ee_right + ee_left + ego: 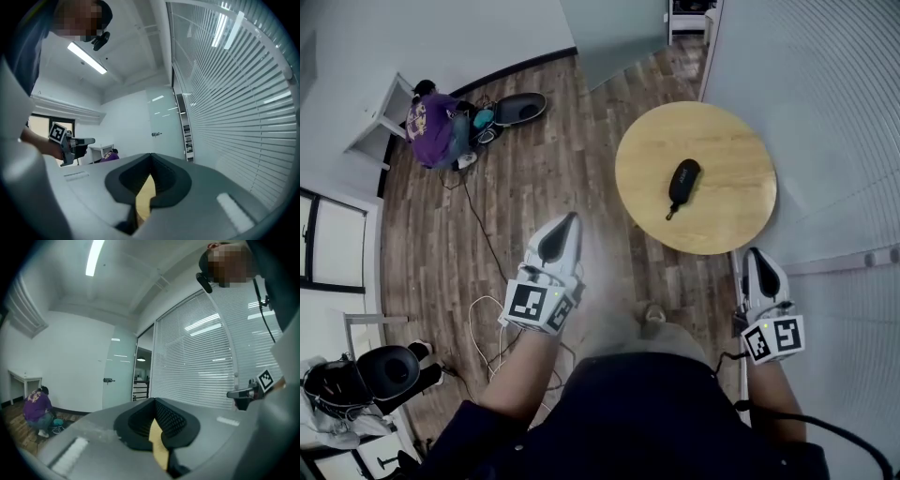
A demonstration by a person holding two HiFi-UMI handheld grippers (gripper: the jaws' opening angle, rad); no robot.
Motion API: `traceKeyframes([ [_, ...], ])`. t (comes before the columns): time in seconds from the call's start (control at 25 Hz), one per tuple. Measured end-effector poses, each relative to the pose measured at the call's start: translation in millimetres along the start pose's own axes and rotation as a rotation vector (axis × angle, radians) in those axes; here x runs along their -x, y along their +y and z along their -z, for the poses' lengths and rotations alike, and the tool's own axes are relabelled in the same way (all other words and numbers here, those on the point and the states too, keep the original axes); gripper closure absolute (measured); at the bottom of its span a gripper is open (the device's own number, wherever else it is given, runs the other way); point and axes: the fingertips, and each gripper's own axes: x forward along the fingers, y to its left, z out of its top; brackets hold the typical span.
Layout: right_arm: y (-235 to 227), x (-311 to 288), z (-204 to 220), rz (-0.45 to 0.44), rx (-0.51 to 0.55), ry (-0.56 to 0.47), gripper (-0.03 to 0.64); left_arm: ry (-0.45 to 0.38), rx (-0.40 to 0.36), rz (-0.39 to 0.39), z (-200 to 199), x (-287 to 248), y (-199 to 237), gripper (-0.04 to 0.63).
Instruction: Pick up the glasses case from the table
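Observation:
The black glasses case (683, 180) lies on the round wooden table (727, 220), left of its middle, with a short strap trailing toward me. Both grippers are held level, short of the table. My left gripper (572, 217) hangs over the wood floor to the left of the table's near edge, its jaws shut and empty. My right gripper (754, 251) sits just below the table's near right rim, also shut with nothing in it. In the left gripper view the fingertips (154, 401) meet, and a strip of table wood (159, 446) shows under them. The right gripper view shows the same (151, 155).
A wall of white blinds (834, 112) runs close along the table's right side. A person in purple (431, 127) crouches on the floor at the far left beside a white desk (380, 117). Cables (483, 328) and black equipment (380, 370) lie at the near left.

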Motion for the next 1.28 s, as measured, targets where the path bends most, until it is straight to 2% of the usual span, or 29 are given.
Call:
traceKeyframes([
  [0.24, -22.3, -60.5, 8.7, 0.069, -0.037, 0.061, 0.611, 0.031, 0.031, 0.106, 17.6, -68.5, 21.0, 0.592],
  [0.36, -32.5, -93.3, 23.6, 0.125, -0.078, 0.096, 0.611, 0.008, 0.065, 0.180, 17.5, -106.3, 30.7, 0.592],
  [0.48, -41.3, -124.9, 37.9, 0.179, -0.106, 0.125, 0.611, -0.012, 0.060, 0.256, 20.9, -142.4, 40.7, 0.592],
  [0.6, -48.7, -155.8, 44.4, 0.222, -0.117, 0.142, 0.611, 0.030, 0.030, 0.288, 35.1, -177.7, 58.3, 0.592],
  [0.72, -59.9, -180.1, 53.9, 0.276, -0.135, 0.143, 0.611, 0.060, 0.044, 0.320, 44.3, -217.1, 70.4, 0.592],
  [0.88, -77.6, -208.2, 86.0, 0.343, -0.206, 0.163, 0.611, 0.110, 0.009, 0.392, 62.7, -262.9, 64.5, 0.592],
  [0.96, -84.4, -225.1, 96.6, 0.342, -0.235, 0.182, 0.611, 0.122, 0.002, 0.426, 67.5, -282.9, 57.8, 0.592],
  [1.08, -91.5, -249.4, 111.3, 0.306, -0.241, 0.211, 0.611, 0.144, 0.030, 0.452, 72.9, -306.1, 50.5, 0.592],
  [1.28, -121.7, -283.1, 167.1, 0.293, -0.275, 0.319, 0.611, 0.201, 0.020, 0.432, 100.1, -343.0, 46.9, 0.592],
])
